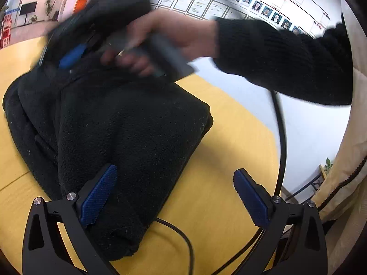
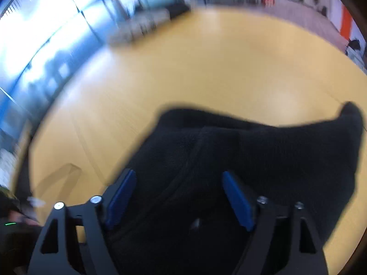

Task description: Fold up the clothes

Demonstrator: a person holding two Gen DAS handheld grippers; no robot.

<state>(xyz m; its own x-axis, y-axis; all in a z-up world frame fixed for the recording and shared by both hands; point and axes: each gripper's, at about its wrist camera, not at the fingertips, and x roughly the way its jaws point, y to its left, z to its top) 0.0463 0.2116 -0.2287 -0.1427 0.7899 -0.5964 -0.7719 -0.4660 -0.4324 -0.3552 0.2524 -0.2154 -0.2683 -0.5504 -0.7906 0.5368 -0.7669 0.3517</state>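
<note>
A black fleece garment (image 1: 128, 137) lies bunched and partly folded on a yellow wooden table (image 1: 220, 197). The left gripper (image 1: 174, 197) hovers at its near edge with blue pads spread wide, gripping nothing; its left pad (image 1: 98, 197) sits over the fleece. The right gripper (image 2: 179, 199) hangs above the garment's far side, jaws wide apart and empty, carried by a hand (image 1: 165, 39) in a black knit sleeve (image 1: 284, 57). A black cable (image 1: 281, 142) curves past on the right.

You are working over a yellow wood-grain table (image 1: 229, 137). A black fleece garment (image 1: 128, 133) is lying bunched directly on it, and a thin black cable (image 1: 183, 238) is trailing across the tabletop beside the garment's near edge.
</note>
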